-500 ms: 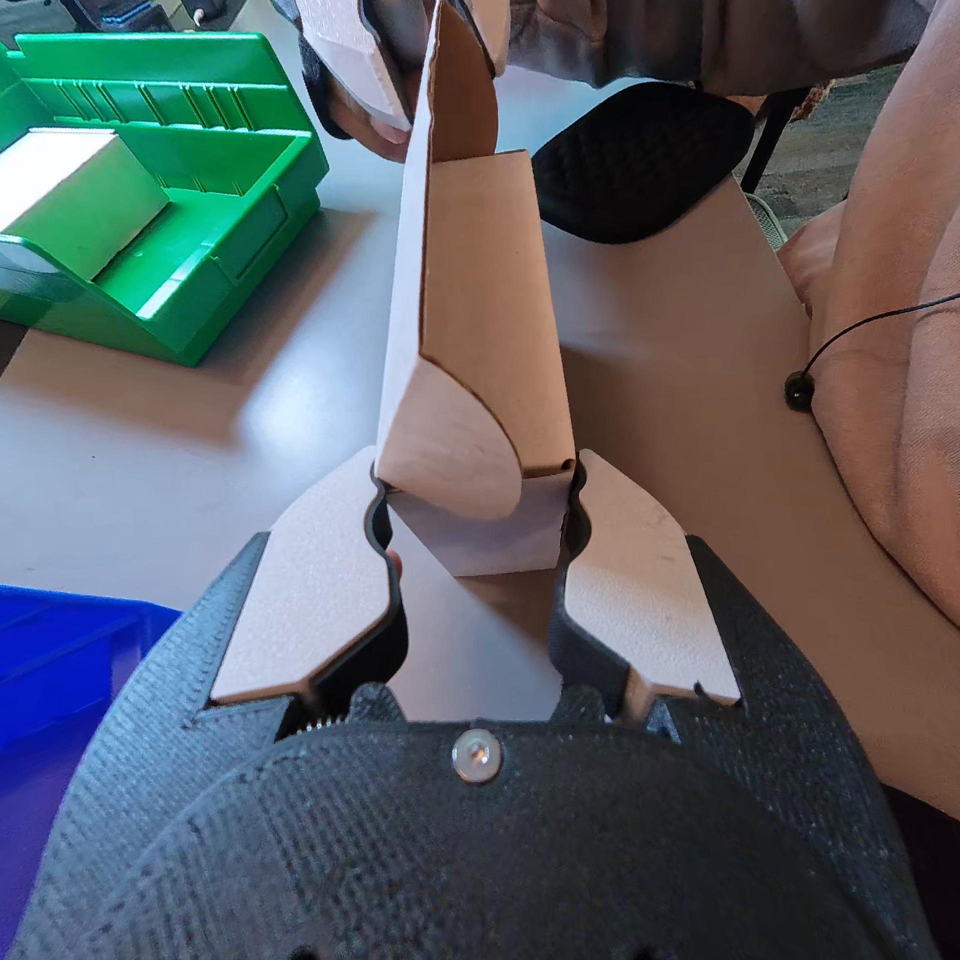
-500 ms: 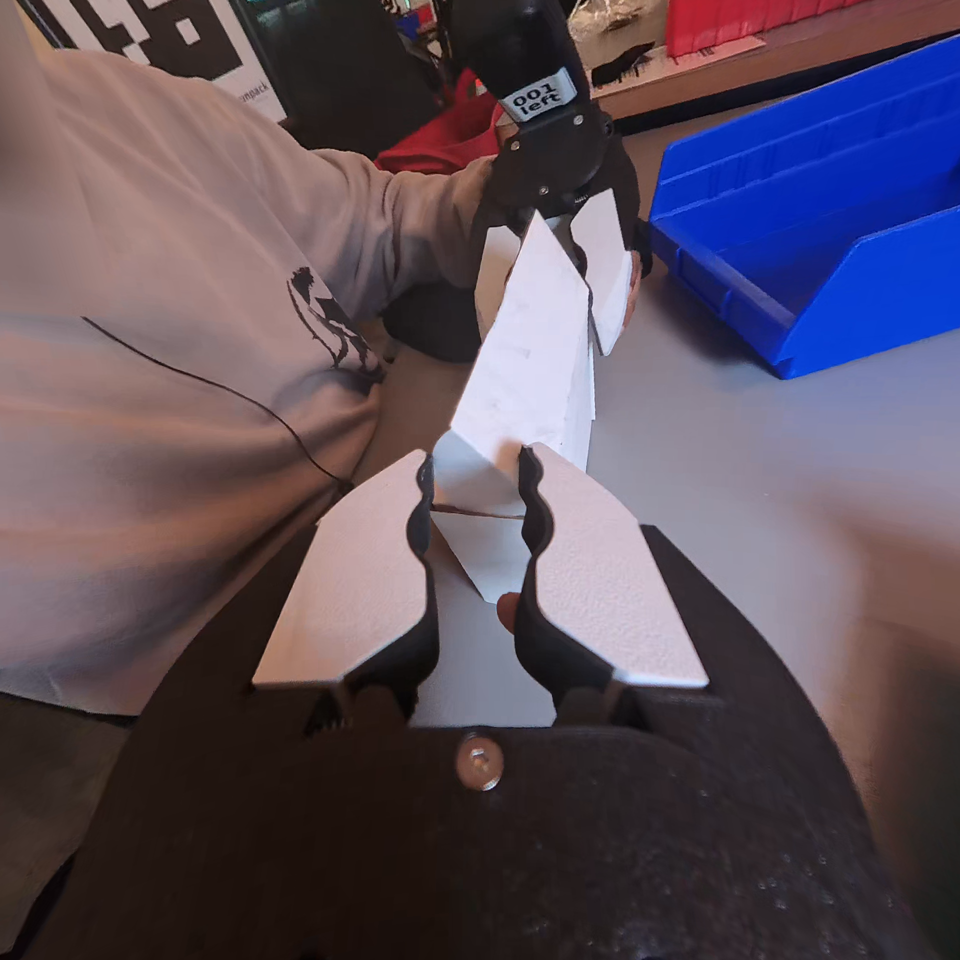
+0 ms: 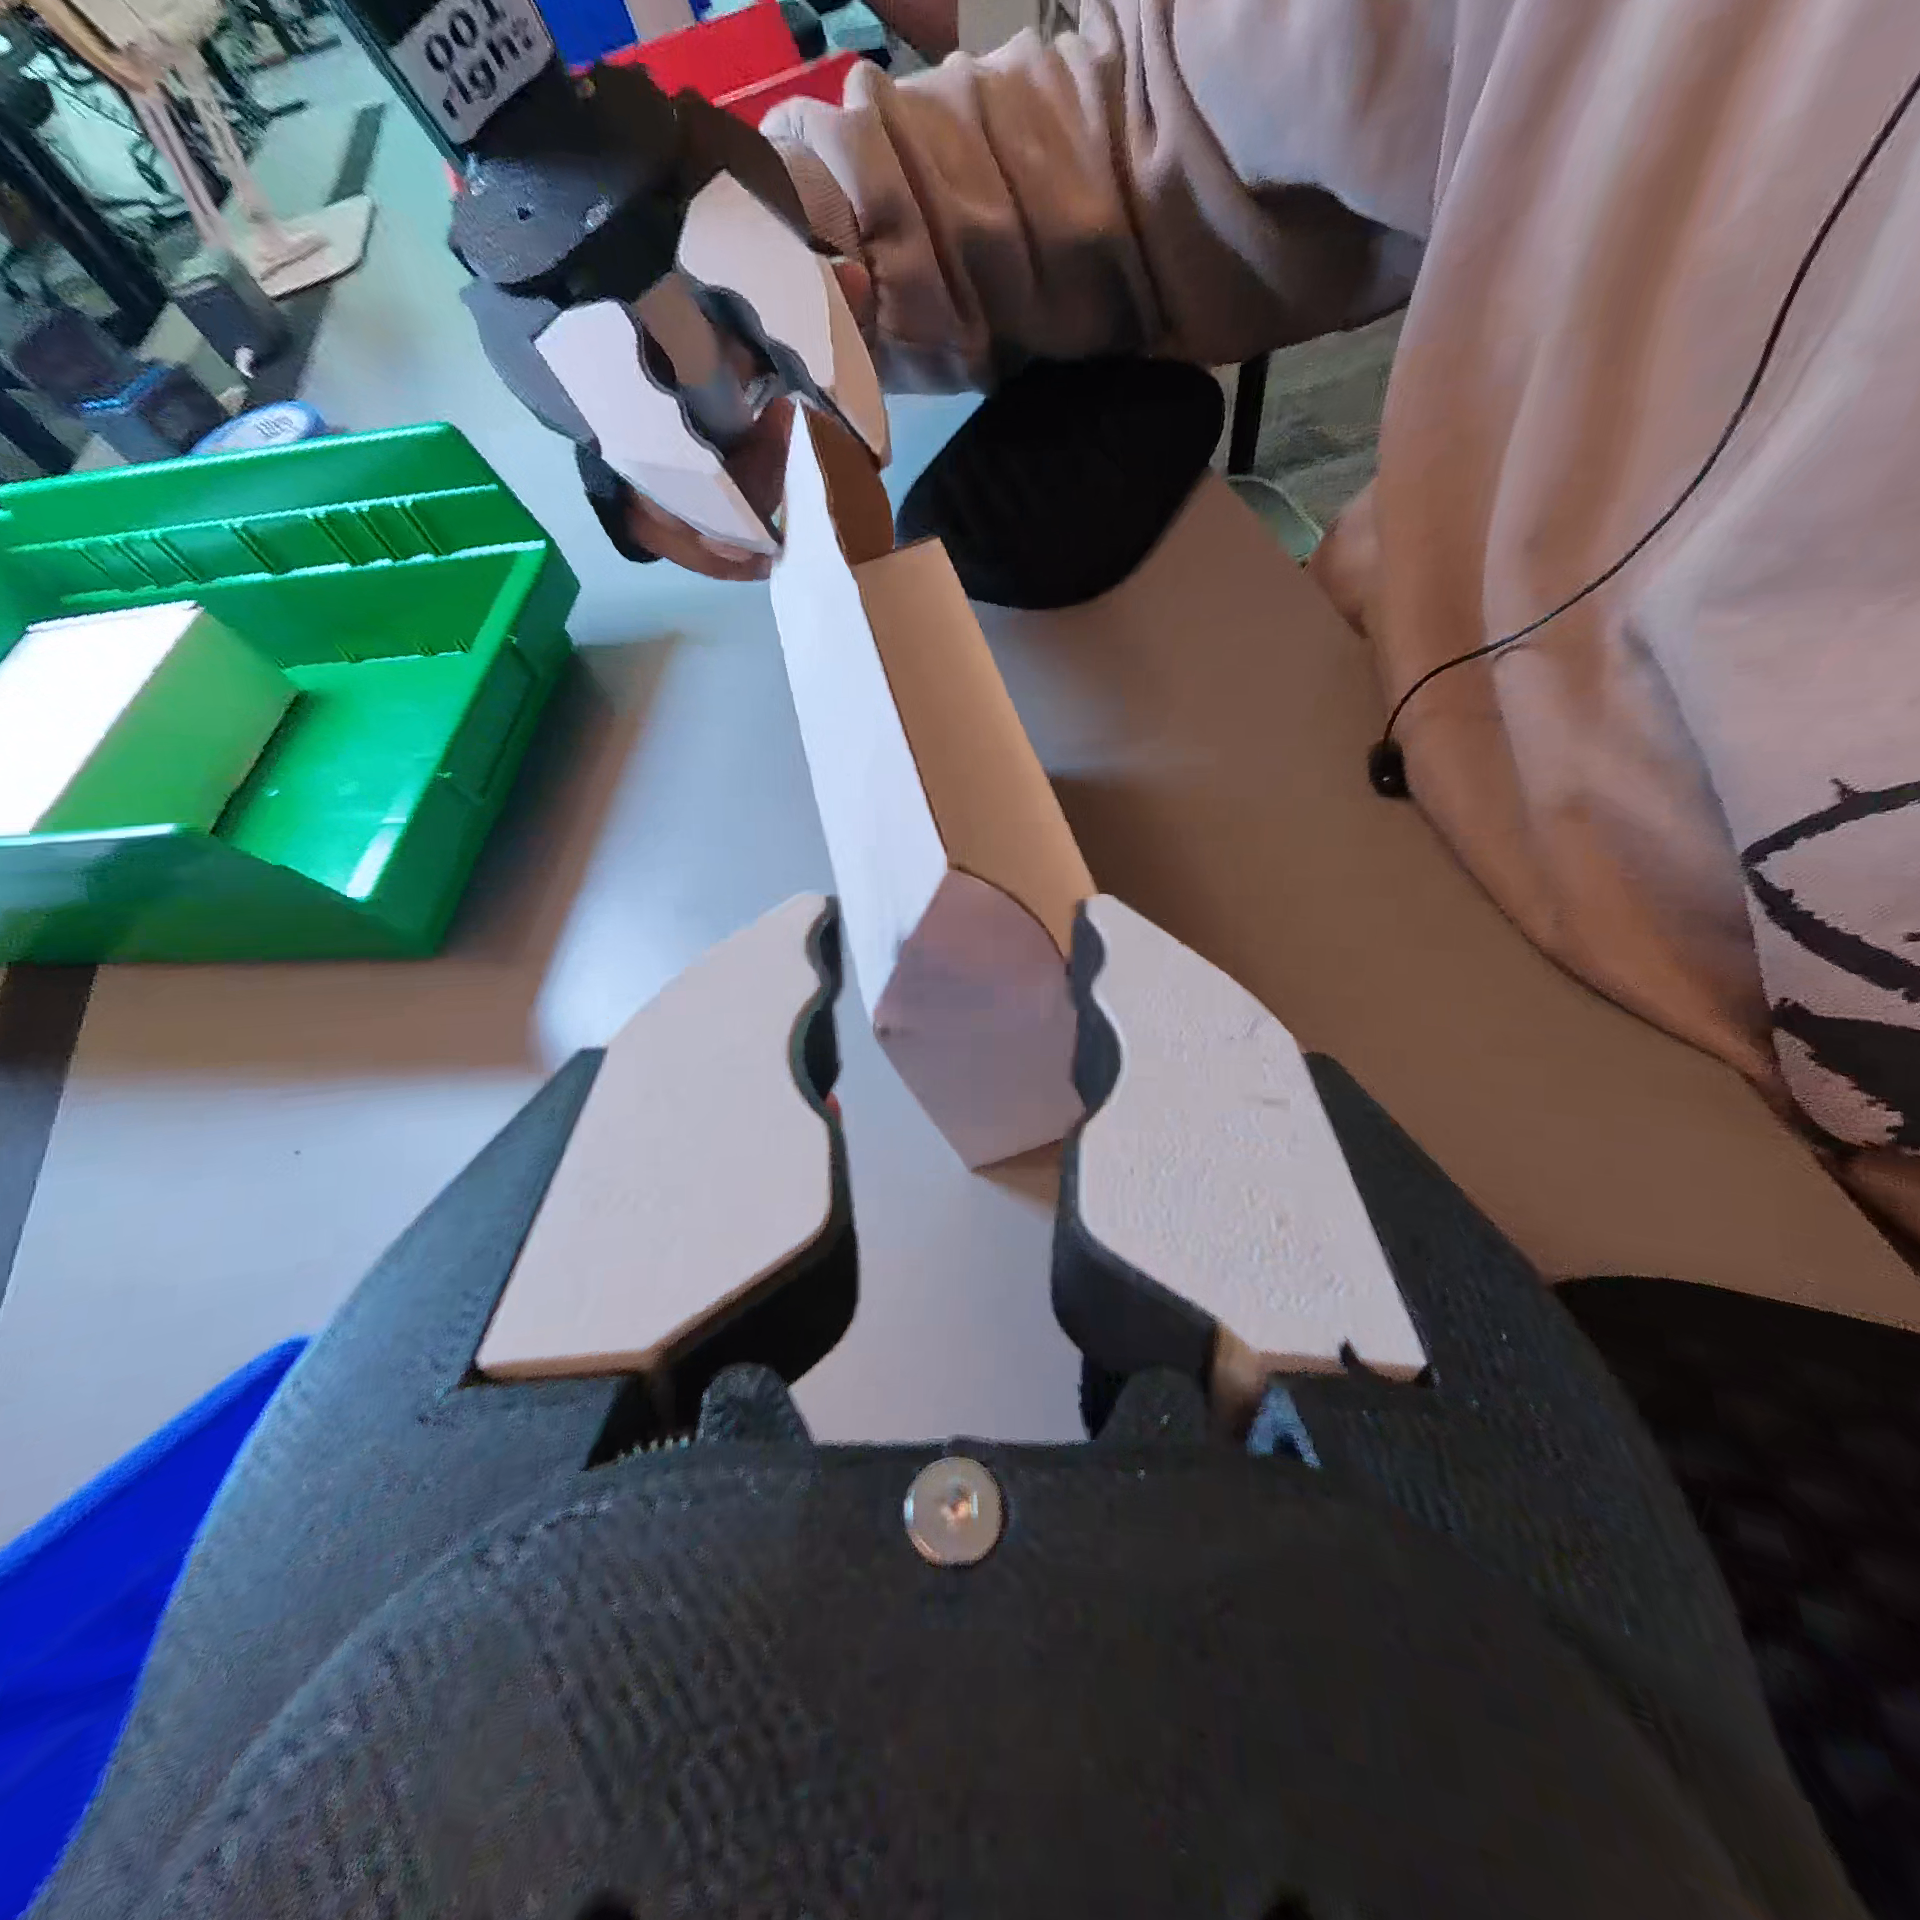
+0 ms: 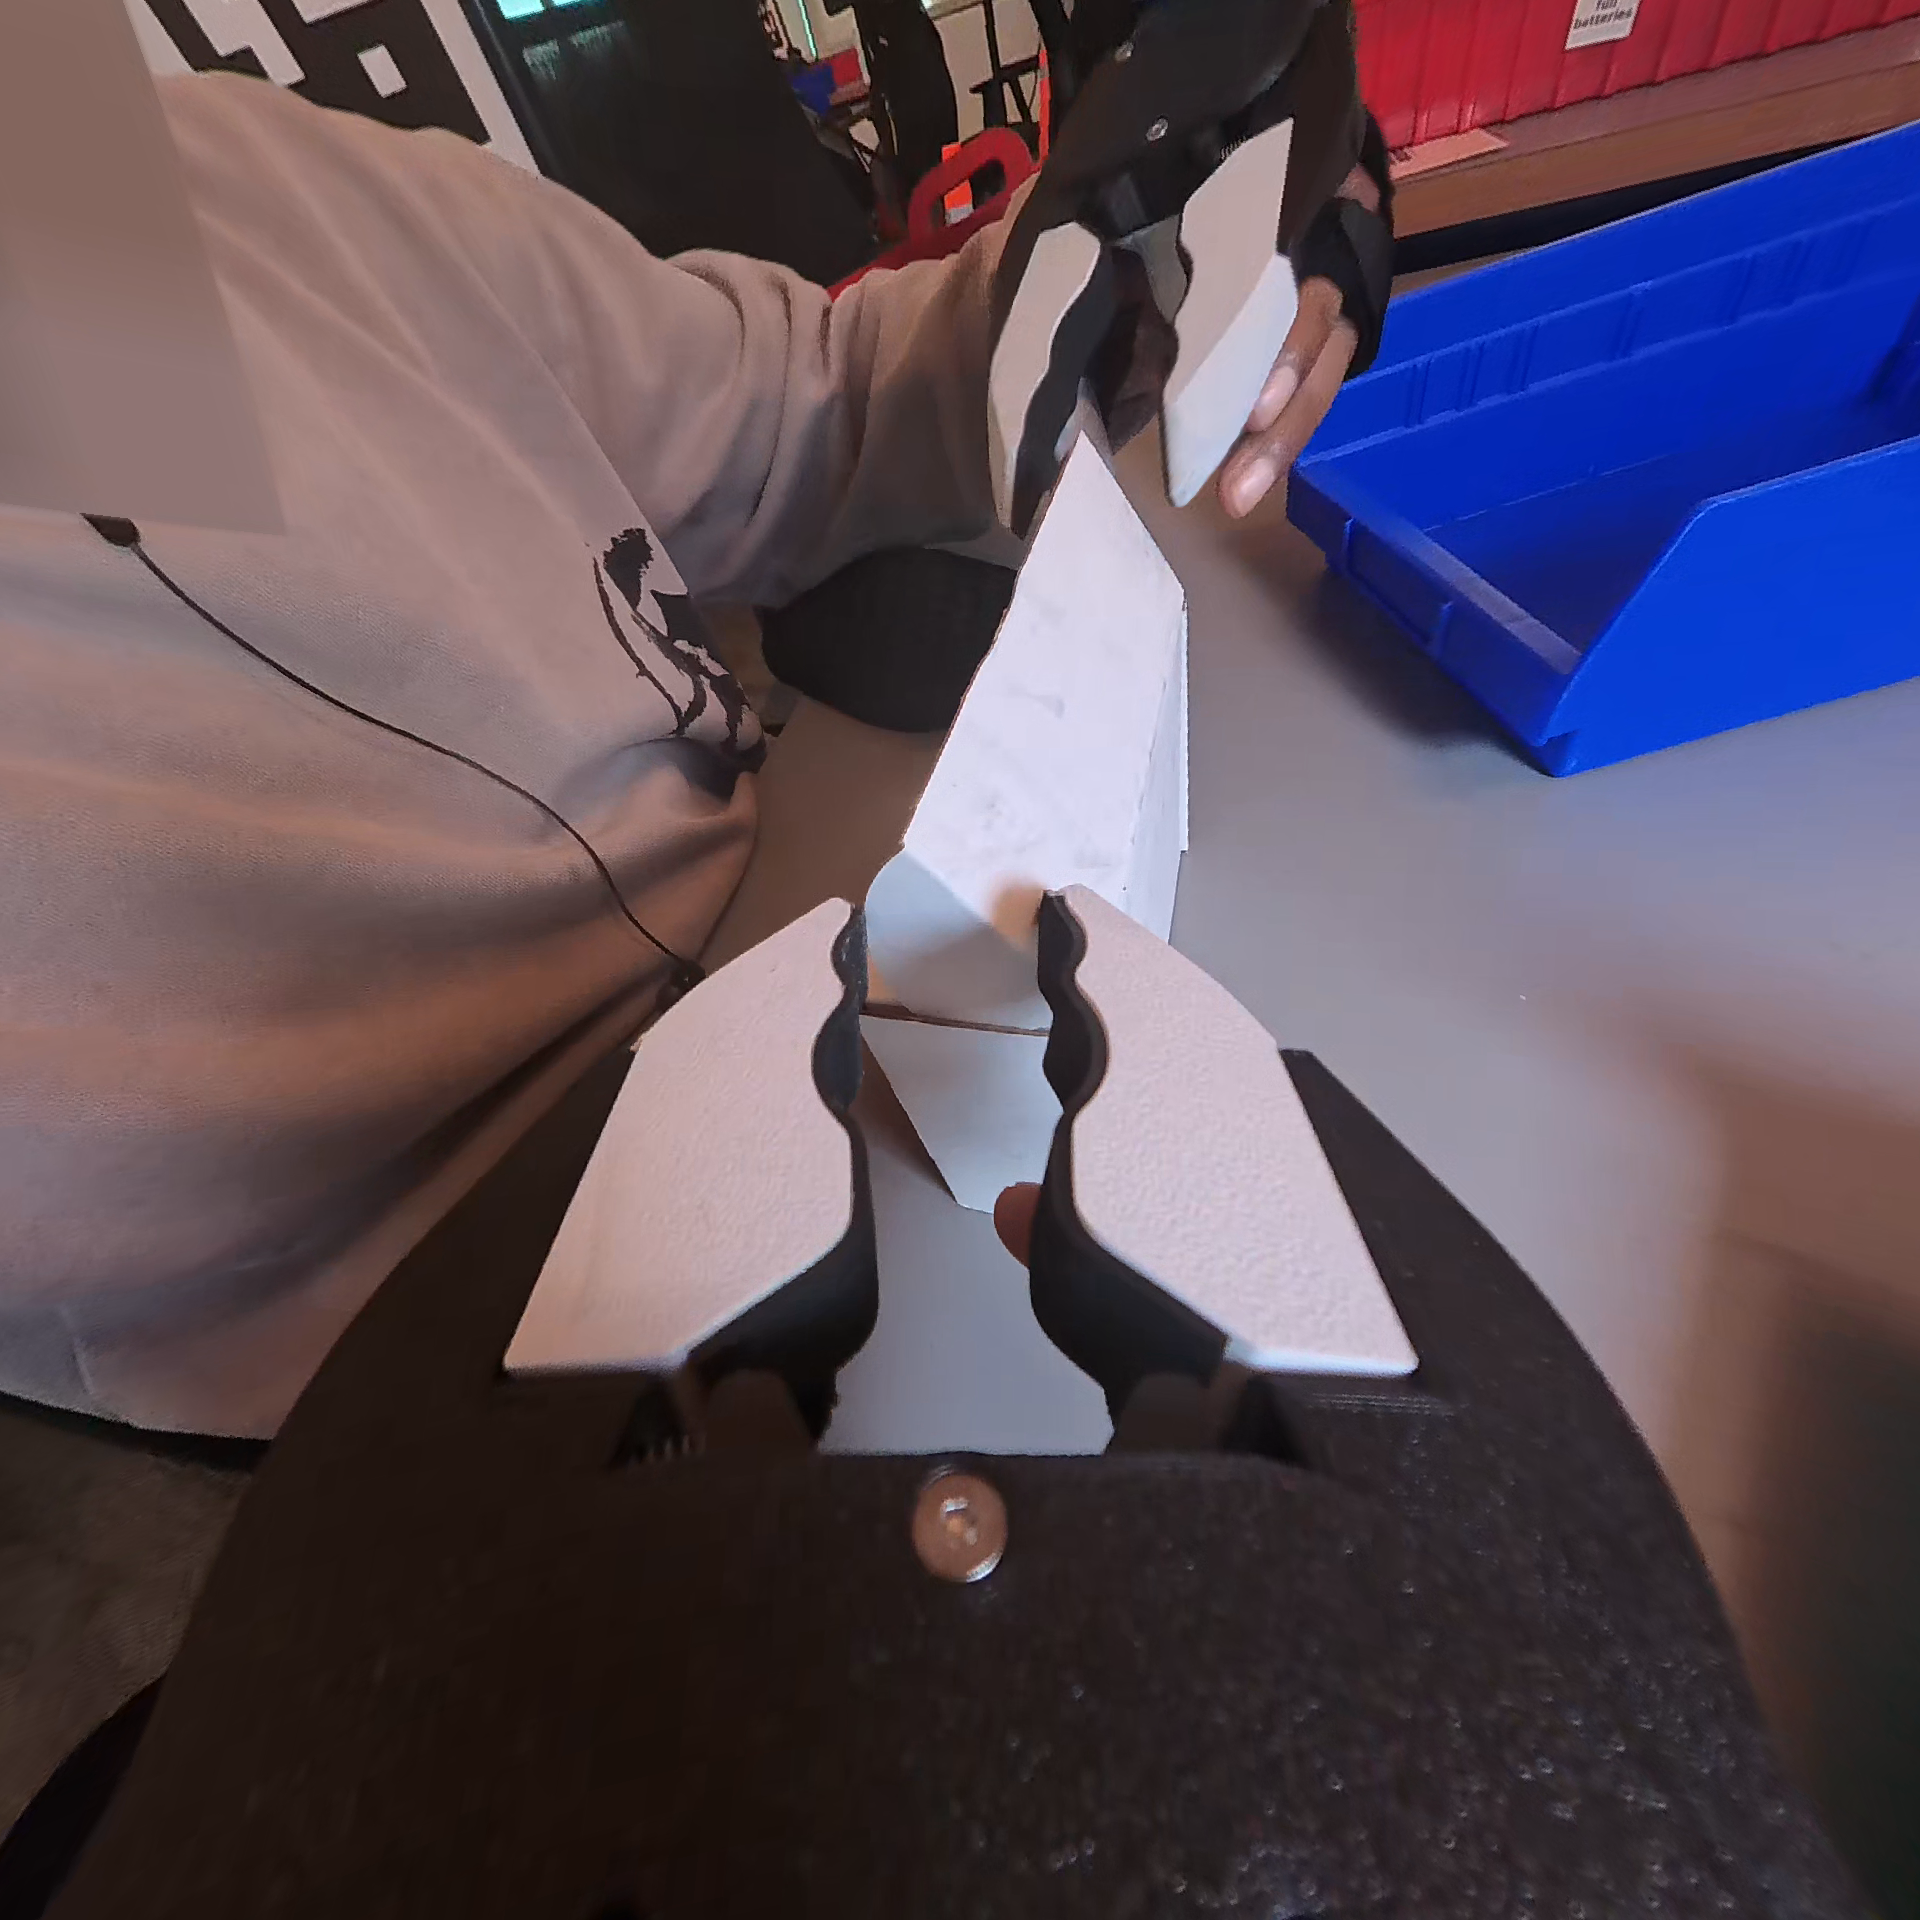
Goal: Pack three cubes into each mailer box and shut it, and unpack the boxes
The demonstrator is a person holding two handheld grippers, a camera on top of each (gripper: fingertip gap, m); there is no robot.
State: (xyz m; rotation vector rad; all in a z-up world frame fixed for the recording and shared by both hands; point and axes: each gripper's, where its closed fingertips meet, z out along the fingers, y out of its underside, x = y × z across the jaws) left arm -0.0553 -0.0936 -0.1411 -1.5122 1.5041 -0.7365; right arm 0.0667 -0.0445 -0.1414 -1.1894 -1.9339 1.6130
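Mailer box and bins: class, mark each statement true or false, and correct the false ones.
1. One end of the box sits in the left claw, the other in the right claw. True.
2. The green bin holds nothing. False: a white box lies in it.
3. The bin in the right wrist view is red. False: it is a blue bin.
4. The left wrist view shows the box's brown inside. True.
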